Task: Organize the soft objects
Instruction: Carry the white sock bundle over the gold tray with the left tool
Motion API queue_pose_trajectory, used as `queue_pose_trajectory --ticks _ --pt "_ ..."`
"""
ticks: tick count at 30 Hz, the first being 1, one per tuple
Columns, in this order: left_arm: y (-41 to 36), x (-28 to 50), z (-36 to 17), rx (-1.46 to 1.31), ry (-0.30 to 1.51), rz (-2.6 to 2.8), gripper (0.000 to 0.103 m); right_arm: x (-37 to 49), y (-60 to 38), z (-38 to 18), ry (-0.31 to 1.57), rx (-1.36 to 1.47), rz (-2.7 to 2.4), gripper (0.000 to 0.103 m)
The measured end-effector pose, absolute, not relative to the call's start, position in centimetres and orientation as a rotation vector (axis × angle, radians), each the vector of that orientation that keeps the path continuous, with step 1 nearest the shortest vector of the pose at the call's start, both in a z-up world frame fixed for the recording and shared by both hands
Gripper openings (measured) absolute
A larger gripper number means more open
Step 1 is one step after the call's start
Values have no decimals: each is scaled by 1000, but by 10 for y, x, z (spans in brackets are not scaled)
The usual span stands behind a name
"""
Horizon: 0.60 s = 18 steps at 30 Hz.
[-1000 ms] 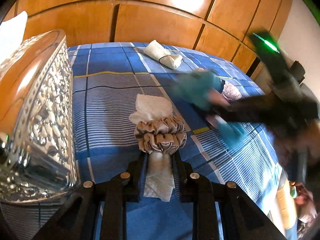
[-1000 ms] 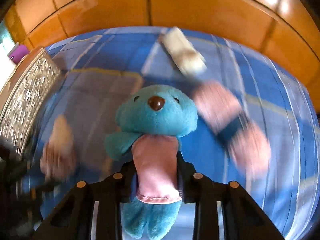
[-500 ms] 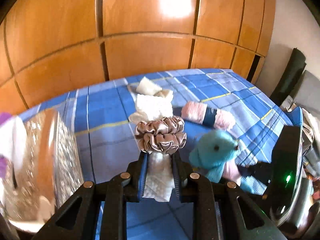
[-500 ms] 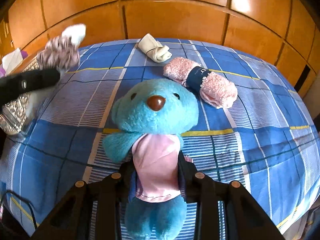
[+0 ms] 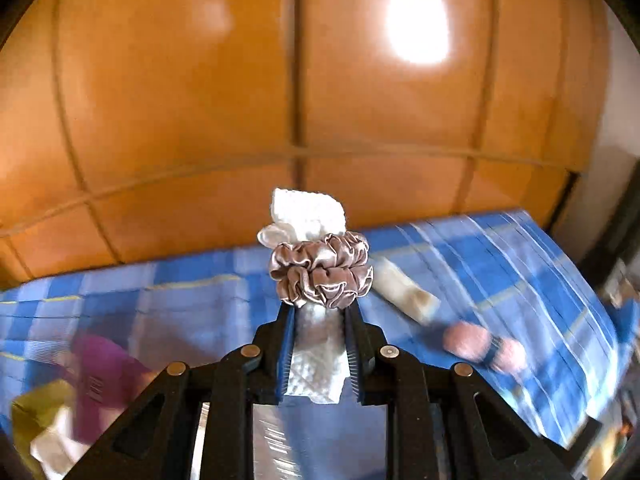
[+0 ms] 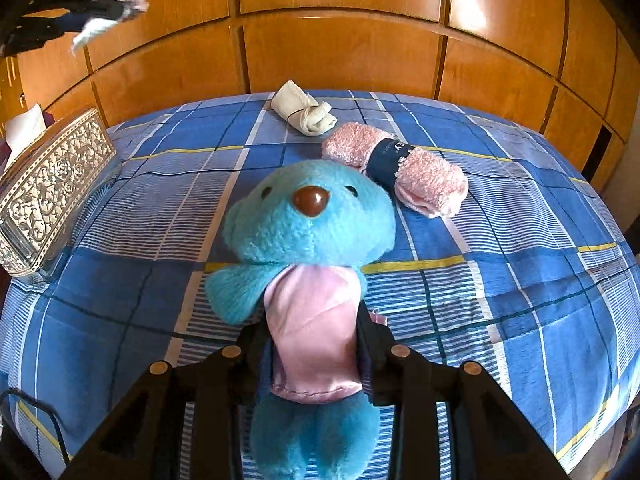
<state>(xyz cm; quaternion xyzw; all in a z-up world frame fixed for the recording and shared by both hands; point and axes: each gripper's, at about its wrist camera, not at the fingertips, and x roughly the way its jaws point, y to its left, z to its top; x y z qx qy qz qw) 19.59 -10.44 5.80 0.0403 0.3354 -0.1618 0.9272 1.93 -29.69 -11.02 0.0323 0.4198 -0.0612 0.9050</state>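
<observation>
My left gripper point(image 5: 320, 320) is shut on a white cloth roll point(image 5: 316, 352) bound by a taupe satin scrunchie point(image 5: 322, 274), held high above the blue checked bed point(image 5: 500, 264). It also shows at the top left of the right wrist view point(image 6: 116, 4). My right gripper point(image 6: 316, 344) is shut on a blue teddy bear point(image 6: 308, 224) in a pink shirt, held above the bed point(image 6: 520, 280). A pink towel roll point(image 6: 400, 168) with a navy band and a cream cloth roll point(image 6: 304, 114) lie further back on the bed.
An ornate silver tissue box point(image 6: 48, 188) sits at the bed's left edge. Wooden wardrobe panels point(image 6: 340, 40) stand behind the bed. Blurred purple and yellow things point(image 5: 92, 380) show low left in the left wrist view.
My left gripper has risen and swung left with the cloth roll, now high against the wardrobe. My right gripper has pulled back and steadied with the teddy bear.
</observation>
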Motion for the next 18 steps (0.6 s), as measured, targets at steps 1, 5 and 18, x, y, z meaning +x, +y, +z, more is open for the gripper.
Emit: queue_pose_trajectory --ticks 1,5,18 --pt "-92 201 63 80 695 -314 23 19 -297 -110 864 65 -128 34" --pt "-28 209 80 24 658 -207 23 15 -293 -111 843 48 -135 34" --pt "166 123 43 -77 633 106 24 16 -285 -111 847 6 -170 34"
